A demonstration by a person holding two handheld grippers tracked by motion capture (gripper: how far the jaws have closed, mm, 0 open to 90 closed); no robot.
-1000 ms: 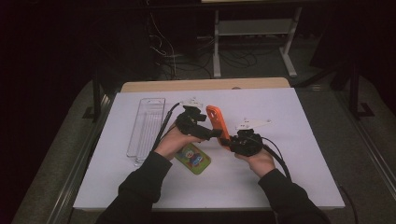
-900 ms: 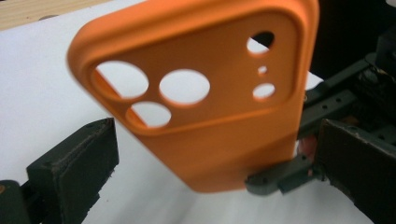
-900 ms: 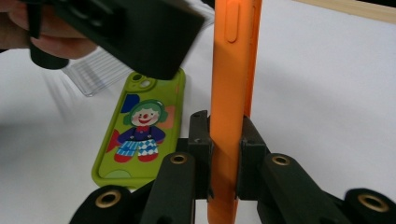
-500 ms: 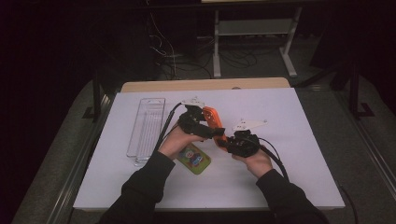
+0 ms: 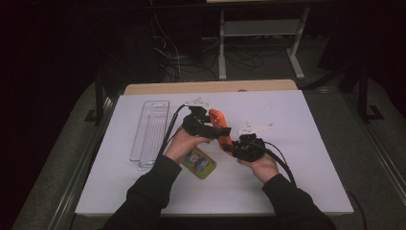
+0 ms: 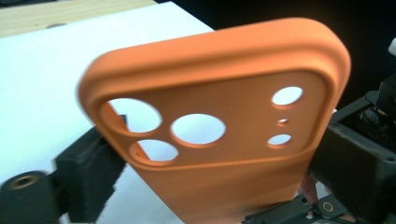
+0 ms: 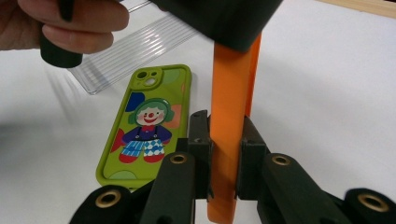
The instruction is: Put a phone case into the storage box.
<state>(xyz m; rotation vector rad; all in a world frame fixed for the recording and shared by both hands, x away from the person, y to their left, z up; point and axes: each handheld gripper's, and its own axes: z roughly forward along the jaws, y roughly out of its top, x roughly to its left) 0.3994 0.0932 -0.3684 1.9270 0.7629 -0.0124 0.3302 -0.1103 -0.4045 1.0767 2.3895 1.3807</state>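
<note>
Orange phone case [image 5: 219, 127] held above white table [image 5: 311, 158]. Right gripper [image 7: 224, 154] clamps its lower end; left gripper [image 6: 210, 154], jaws just closing, pads pressing its edges.

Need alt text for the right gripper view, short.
The right gripper clamps the lower end of an upright orange phone case, whose top the left gripper grips. Behind it on the white table lie a green clown-print phone case and a clear plastic tray.

The orange phone case [image 6: 219, 140] runs off the left gripper view's bottom edge, its left rim blurred.
</note>
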